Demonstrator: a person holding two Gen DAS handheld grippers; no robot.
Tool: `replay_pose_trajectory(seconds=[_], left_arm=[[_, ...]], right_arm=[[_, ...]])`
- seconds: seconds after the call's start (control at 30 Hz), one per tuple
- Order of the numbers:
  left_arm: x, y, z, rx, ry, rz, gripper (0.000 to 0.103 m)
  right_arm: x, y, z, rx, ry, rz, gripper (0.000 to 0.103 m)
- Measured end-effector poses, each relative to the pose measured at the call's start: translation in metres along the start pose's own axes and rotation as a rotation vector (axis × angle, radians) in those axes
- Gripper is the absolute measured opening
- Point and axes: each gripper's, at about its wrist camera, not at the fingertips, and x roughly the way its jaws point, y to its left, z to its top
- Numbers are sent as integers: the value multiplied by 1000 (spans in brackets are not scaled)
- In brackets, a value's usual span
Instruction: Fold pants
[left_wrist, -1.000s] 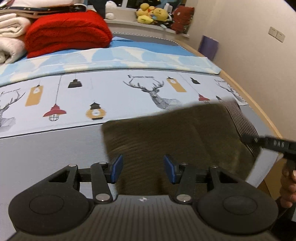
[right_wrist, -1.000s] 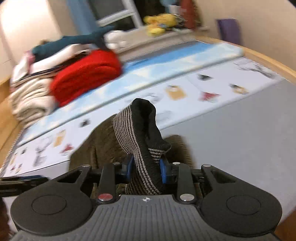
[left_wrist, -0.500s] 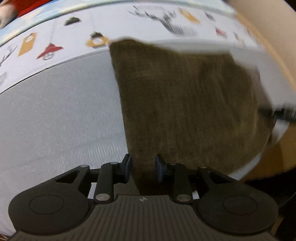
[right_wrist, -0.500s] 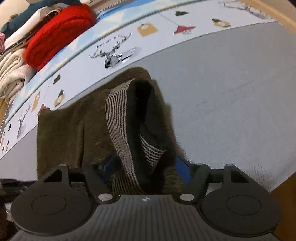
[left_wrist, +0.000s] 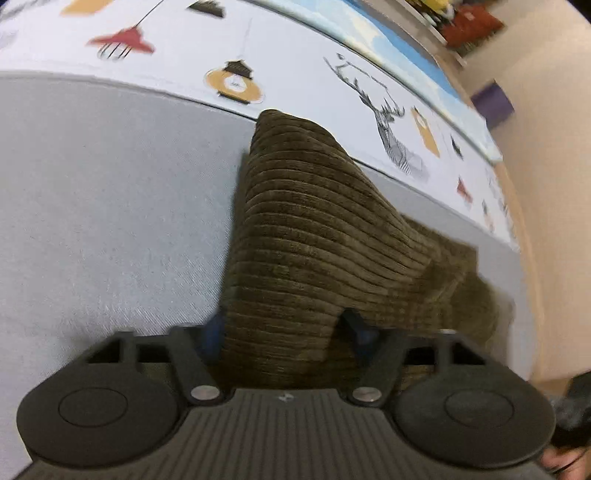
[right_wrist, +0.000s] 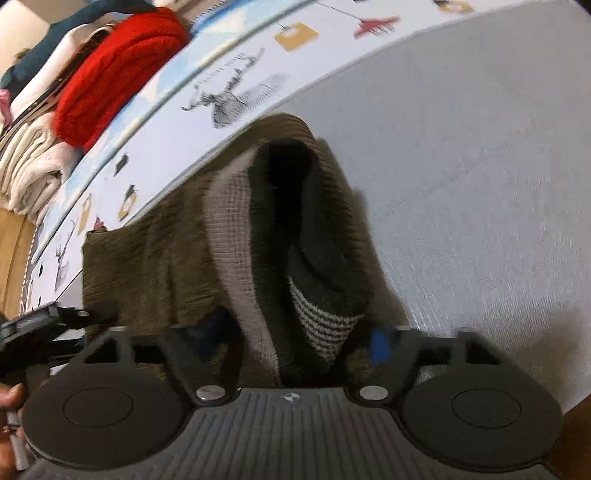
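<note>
Both my claws over the grey bedsheet (left_wrist: 110, 206), left gripper (left_wrist: 284, 332) opening astride the corduroy pants (left_wrist: 303, 236) at 12 o'clock, right gripper (right_wrist: 299, 343) closing around their striped waistband (right_wrist: 236, 236), neither visibly pinching.

The bed (right_wrist: 480, 155), under a grey and deer-print sheet, carries the brown corduroy pants (left_wrist: 303, 236) centrally; folded red blanket (right_wrist: 110, 74) lies at ten o'clock.

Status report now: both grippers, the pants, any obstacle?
Left gripper opening, corduroy fold of pants between its fingers. Right gripper closing, striped waistband between its fingers. Pants lie on grey bedsheet. No obstacle near.
</note>
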Motion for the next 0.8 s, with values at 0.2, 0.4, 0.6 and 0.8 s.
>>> replay_pose_trajectory(seconds=[0.2,0.4,0.6,0.8], left_arm=[[-55,-15,15,147,-169,-14,32],[-115,23,48,98,-357,30,32],[-136,84,76,-9,-386,123,50],[-151,115,64,-72,-312,315,46]], right_arm=[[-29,49,1,-109,-160,32,46],[-15,118,23,-190,-280,150,46],[28,177,32,-259,-284,228,50],[85,192,31,-292,-203,-209,59]])
